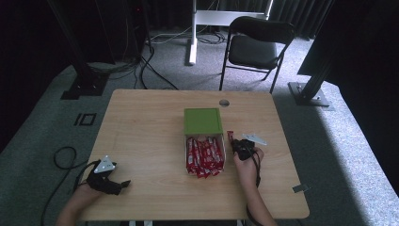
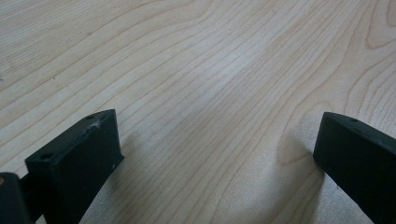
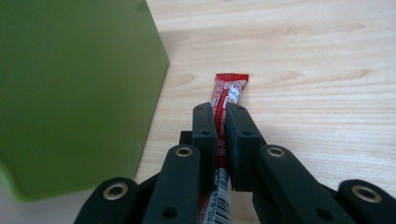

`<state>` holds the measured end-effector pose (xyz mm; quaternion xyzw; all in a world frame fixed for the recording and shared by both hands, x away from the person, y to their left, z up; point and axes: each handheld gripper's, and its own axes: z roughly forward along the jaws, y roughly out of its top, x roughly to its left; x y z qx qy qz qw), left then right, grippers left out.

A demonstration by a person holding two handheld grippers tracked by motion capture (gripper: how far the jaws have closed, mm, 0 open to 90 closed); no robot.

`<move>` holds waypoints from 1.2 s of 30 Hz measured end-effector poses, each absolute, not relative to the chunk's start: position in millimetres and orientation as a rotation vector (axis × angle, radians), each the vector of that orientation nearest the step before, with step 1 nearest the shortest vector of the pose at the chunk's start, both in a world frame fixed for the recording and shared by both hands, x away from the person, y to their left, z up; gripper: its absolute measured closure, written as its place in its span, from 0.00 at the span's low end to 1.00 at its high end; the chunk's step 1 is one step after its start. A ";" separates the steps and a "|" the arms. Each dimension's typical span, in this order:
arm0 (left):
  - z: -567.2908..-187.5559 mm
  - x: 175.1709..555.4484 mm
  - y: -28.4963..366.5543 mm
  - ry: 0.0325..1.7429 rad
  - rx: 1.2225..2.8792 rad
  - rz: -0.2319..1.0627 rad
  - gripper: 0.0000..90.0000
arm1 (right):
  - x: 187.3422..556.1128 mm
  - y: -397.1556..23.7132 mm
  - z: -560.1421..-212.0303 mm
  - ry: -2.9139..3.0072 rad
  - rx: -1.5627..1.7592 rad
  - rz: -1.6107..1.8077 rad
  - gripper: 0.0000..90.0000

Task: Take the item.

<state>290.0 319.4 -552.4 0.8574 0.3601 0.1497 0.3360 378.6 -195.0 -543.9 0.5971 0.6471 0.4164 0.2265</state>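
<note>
A green box [image 1: 203, 121] lies open on the wooden table [image 1: 146, 141], with several red snack bars [image 1: 205, 156] in its white tray. My right gripper [image 1: 234, 141] is just right of the box, shut on one red snack bar [image 3: 226, 96] that sticks out past the jaws, low over the table beside the green lid [image 3: 70, 88]. At the table's front left corner my left gripper [image 1: 123, 184] rests low on the wood. Its fingers [image 2: 79, 158] stand wide apart, open, with bare wood between them.
A round grommet hole [image 1: 224, 102] sits near the table's far edge. A black folding chair [image 1: 256, 47] stands on the carpet beyond the table. A small metal bracket [image 1: 299, 188] sticks out at the table's right front corner.
</note>
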 end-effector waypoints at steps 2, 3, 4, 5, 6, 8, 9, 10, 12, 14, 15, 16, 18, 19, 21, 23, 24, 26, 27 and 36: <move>-552.4 290.0 319.4 0.939 2.236 0.390 0.02 | 379.4 -194.6 -545.4 1.786 1.649 1.141 0.93; -552.4 290.0 319.4 0.939 2.236 0.390 0.02 | 379.9 -194.5 -545.4 1.790 1.654 1.138 0.93; -552.4 290.0 319.4 0.939 2.236 0.390 0.02 | 380.3 -194.6 -545.5 1.792 1.658 1.138 0.93; -552.4 290.0 319.4 0.939 2.236 0.391 0.02 | 380.7 -194.4 -545.9 1.794 1.656 1.127 0.93; -552.4 290.0 319.4 0.939 2.236 0.391 0.02 | 381.2 -194.3 -546.9 1.801 1.664 1.122 0.93; -552.4 290.0 319.3 0.939 2.236 0.391 0.02 | 381.6 -194.8 -549.7 1.809 1.682 1.117 0.93; -552.4 290.0 319.4 0.939 2.236 0.390 0.02 | 381.9 -195.0 -551.3 1.813 1.688 1.110 0.93; -552.4 290.0 319.4 0.939 2.236 0.390 0.02 | 382.1 -195.7 -552.8 1.817 1.694 1.110 0.93; -552.4 290.0 319.4 0.939 2.236 0.391 0.02 | 381.8 -196.3 -553.3 1.817 1.697 1.111 0.93; -552.4 290.0 319.4 0.939 2.236 0.391 0.02 | 382.1 -196.9 -552.3 1.825 1.701 1.106 0.93; -552.4 290.0 319.4 0.939 2.236 0.391 0.02 | 382.3 -197.2 -552.4 1.827 1.706 1.106 0.92; -552.4 290.0 319.4 0.939 2.236 0.391 0.02 | 382.4 -197.6 -552.5 1.828 1.713 1.109 0.92; -552.4 290.0 319.4 0.939 2.236 0.390 0.02 | 381.7 -198.5 -552.6 1.828 1.713 1.108 0.91; -552.4 290.0 319.4 0.939 2.236 0.391 0.02 | 381.1 -198.9 -552.3 1.828 1.720 1.111 0.88; -552.4 290.0 319.4 0.939 2.236 0.391 0.02 | 378.7 -200.2 -550.9 1.824 1.717 1.119 0.84; -552.4 290.0 319.4 0.939 2.236 0.391 0.02 | 377.0 -202.0 -548.8 1.826 1.708 1.128 0.77; -552.4 290.0 319.4 0.939 2.236 0.391 0.02 | 376.6 -203.2 -547.9 1.839 1.700 1.123 0.75; -552.4 290.0 319.3 0.939 2.235 0.390 0.02 | 374.8 -206.8 -545.4 1.828 1.687 1.136 0.71; -552.4 290.0 319.4 0.939 2.235 0.391 0.02 | 374.4 -208.8 -544.4 1.826 1.677 1.144 0.67; -552.4 290.0 319.4 0.939 2.236 0.391 0.02 | 367.7 -230.5 -537.0 1.843 1.565 1.187 0.43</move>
